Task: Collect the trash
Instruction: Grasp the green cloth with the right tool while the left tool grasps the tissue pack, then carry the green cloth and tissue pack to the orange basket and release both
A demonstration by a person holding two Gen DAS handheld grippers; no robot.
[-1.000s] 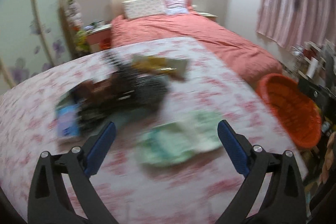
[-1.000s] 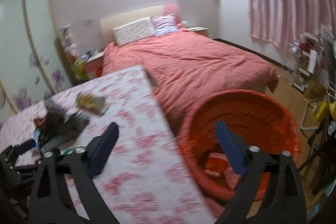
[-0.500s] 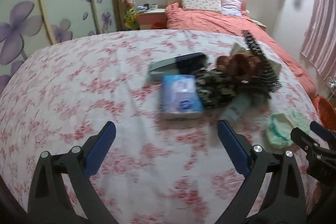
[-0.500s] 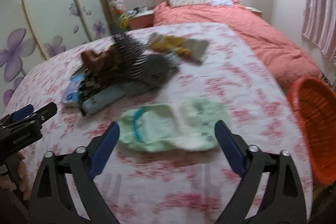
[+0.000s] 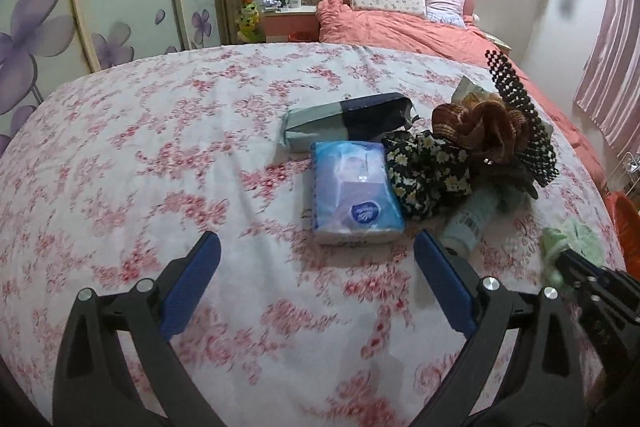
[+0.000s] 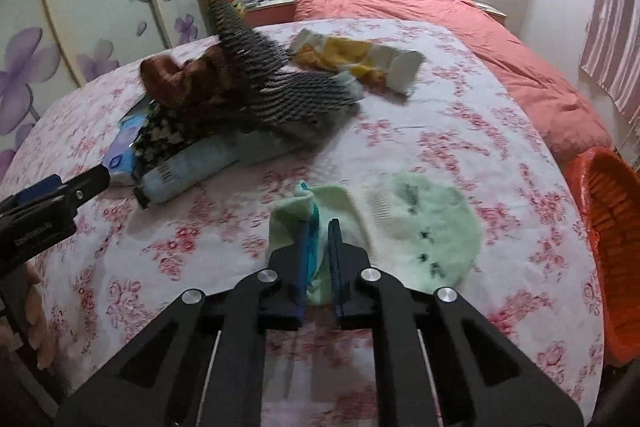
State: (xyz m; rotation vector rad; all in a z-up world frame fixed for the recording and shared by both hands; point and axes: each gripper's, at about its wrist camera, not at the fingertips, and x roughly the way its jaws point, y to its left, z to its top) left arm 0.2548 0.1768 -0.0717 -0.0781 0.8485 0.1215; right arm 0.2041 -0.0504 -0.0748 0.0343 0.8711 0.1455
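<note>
Right tool [image 6: 320,259] clamped on pale green wrapper [image 6: 400,227]; left tool [image 5: 316,279] apart. Lift clear, carry over tabletop's right edge to orange basket [image 6: 612,227].

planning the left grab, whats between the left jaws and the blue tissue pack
Nothing: in the left wrist view only bare floral sheet lies between the open left gripper and the blue tissue pack.

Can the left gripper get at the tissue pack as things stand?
Probably yes. The left gripper is open, and the tissue pack lies just ahead of its fingers with bare bedspread between. The floral cloth touches only the pack's right side.
</note>
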